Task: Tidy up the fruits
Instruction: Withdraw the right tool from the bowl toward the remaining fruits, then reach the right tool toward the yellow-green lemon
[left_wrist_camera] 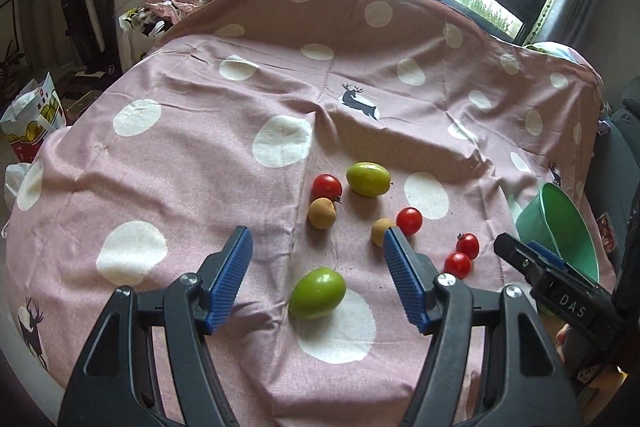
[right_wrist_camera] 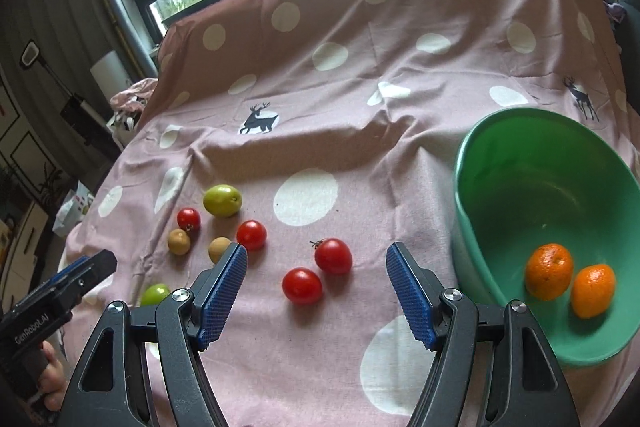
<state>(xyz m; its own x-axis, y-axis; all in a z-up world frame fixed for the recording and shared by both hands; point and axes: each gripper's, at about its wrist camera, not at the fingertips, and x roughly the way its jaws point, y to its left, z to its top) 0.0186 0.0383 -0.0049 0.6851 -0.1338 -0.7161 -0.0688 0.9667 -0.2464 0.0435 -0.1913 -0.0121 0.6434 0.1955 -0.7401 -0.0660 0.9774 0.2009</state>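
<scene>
Matt woven cloth [right_wrist_camera: 320, 147], glossy tomatoes [right_wrist_camera: 333, 255], smooth plastic bowl [right_wrist_camera: 472, 227].

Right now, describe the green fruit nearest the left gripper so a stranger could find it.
On the pink spotted cloth, find the loose fruit left of the green bowl. The green fruit lies on a white spot, closest to the camera, apart from the others, between the open left gripper fingers.

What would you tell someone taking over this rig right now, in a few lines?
Left gripper: open, empty, above the near green fruit.
Right gripper: open, empty, over two red tomatoes.
Done: two oranges sit in the green bowl.
Left on the cloth: four tomatoes, two green fruits, two small brown fruits.
</scene>
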